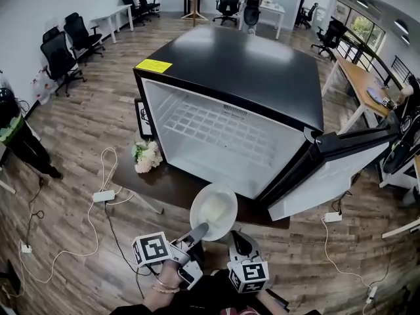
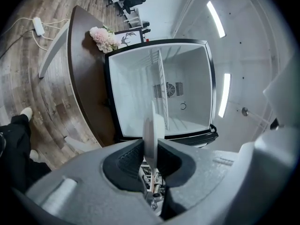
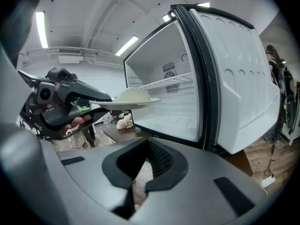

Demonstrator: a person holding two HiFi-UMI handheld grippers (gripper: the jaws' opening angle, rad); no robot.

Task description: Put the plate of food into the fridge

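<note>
**Plate of food, held in front of the open fridge.** The plate of food (image 1: 214, 210) is a pale dish with a low, cream-coloured mound on it. It hangs in the air above the near edge of the dark worktop (image 1: 164, 184), just short of the fridge (image 1: 262, 77) and not yet inside it. From the right gripper view the plate sits level, at about the height of the opening.

The left tongs (image 1: 199, 231) pinch the plate by its near rim only. In the left gripper view the rim stands edge-on between the two pads, which are closed to a narrow gap and press on it from both sides. The right tongs (image 1: 241, 243) hover just beside the left pair, closer to the person. Their tips are together and nothing is between them.

The fridge stands on the worktop with its door (image 1: 341, 156) swung fully out to the right. The white cavity is bare, with a wire shelf (image 1: 216, 126) across it. A bunch of pale flowers (image 1: 147, 156) lies on the worktop at the fridge's left corner, well clear of the opening.

*Step in hand (judged):* the carry to the fridge. The door is already open and the plate has not yet been placed.

*Next move (judged):* the plate needs to go forward through the opening, kept level because it is held by one rim only. It can then be set on the wire shelf or on the floor below it, and the left tongs opened only once it rests there. The right tongs are free to steady the plate or to deal with the door.
</note>
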